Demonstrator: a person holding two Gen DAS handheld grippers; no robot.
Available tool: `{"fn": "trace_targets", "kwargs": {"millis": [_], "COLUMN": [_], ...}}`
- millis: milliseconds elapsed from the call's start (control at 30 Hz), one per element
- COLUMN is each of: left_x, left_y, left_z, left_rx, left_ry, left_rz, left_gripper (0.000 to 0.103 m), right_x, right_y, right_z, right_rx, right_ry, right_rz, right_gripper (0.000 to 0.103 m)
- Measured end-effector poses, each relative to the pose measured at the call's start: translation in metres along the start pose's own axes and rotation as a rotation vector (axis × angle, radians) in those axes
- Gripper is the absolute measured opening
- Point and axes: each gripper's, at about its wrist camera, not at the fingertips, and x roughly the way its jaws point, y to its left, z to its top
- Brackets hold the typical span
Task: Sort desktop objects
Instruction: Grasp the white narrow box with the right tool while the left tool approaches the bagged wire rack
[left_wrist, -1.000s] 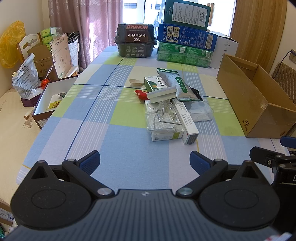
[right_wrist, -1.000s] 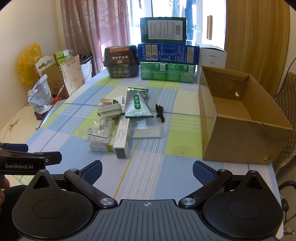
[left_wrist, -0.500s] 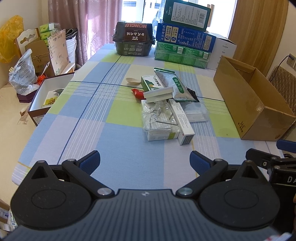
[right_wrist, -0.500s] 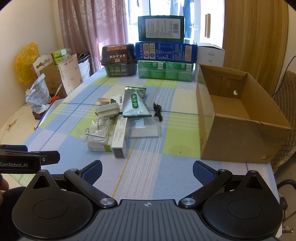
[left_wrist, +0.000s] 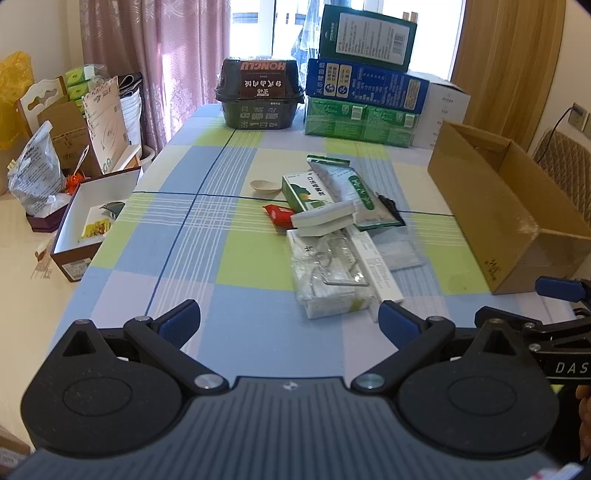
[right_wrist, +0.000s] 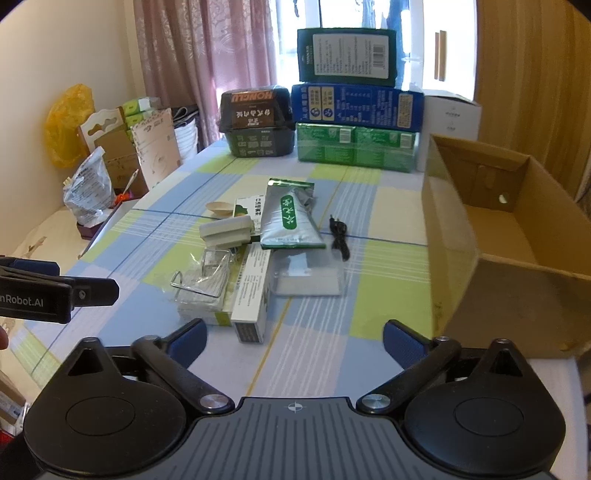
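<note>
A pile of small objects lies mid-table: a long white box (left_wrist: 375, 260) (right_wrist: 251, 291), a bagged metal wire rack (left_wrist: 334, 275) (right_wrist: 201, 280), a green-and-white medicine box (left_wrist: 306, 192), a silver-green pouch (right_wrist: 290, 218), a white case (right_wrist: 226, 230), a red packet (left_wrist: 279, 213), a wooden spoon (left_wrist: 264, 185), a black cable (right_wrist: 340, 242) and a clear plastic box (right_wrist: 306, 278). An open cardboard box (left_wrist: 509, 218) (right_wrist: 517, 251) stands at the right. My left gripper (left_wrist: 288, 323) and right gripper (right_wrist: 293, 339) are open and empty, short of the pile.
Stacked green and blue cartons (right_wrist: 356, 110) and a dark food container (left_wrist: 258, 94) stand at the table's far end. Left of the table, a white open box (left_wrist: 88, 221), bags and cartons sit on a lower surface. The checked tablecloth's near edge lies under both grippers.
Both grippers have moved slightly forward toward the pile, which looks a little nearer. Their jaws stay open. No object has moved.
</note>
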Motion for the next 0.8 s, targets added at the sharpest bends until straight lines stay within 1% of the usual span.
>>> {"fn": "trace_targets", "kwargs": {"millis": [33,167,233,333,567,600,667,733,767,800], "left_x": [0.005,0.025,0.034,0.045,0.067,0.069,0.073,0.077,0.078,0.08], "left_y": [0.001,0.003,0.004,0.006,0.011,0.012,0.011,0.01,0.009,0.008], "left_z": [0.002,0.002,0.001,0.0,-0.001,-0.001,-0.001,-0.001,-0.001,-0.001], "left_rx": [0.004,0.006,0.008,0.009,-0.012,-0.015,-0.012,-0.005,-0.001,0.0], "left_ry": [0.004,0.023,0.028,0.031,0.039,0.039,0.038,0.04,0.042,0.041], "left_rz": [0.001,-0.01,-0.018,-0.031,-0.041,-0.046,-0.051,-0.057,-0.06,-0.062], "left_gripper": [0.1,0.099,0.097,0.096,0.096,0.096,0.096,0.096,0.096,0.096], "right_x": [0.007,0.032,0.043,0.059,0.088,0.092,0.097,0.098,0.098,0.098], "right_y": [-0.002,-0.006,-0.004,-0.001,0.008,0.008,0.006,0.004,0.003,0.002], "right_z": [0.0,0.0,0.0,0.001,0.006,0.006,0.006,0.007,0.008,0.009], "right_rx": [0.002,-0.005,-0.027,-0.044,-0.077,-0.079,-0.073,-0.068,-0.071,-0.076], "right_ry": [0.009,0.047,0.057,0.07,0.102,0.111,0.127,0.138,0.137,0.134], "right_rz": [0.011,0.073,0.105,0.132,0.159,0.157,0.155,0.161,0.159,0.153], "right_gripper": [0.084,0.072,0.061,0.056,0.054,0.051,0.045,0.034,0.03,0.024]}}
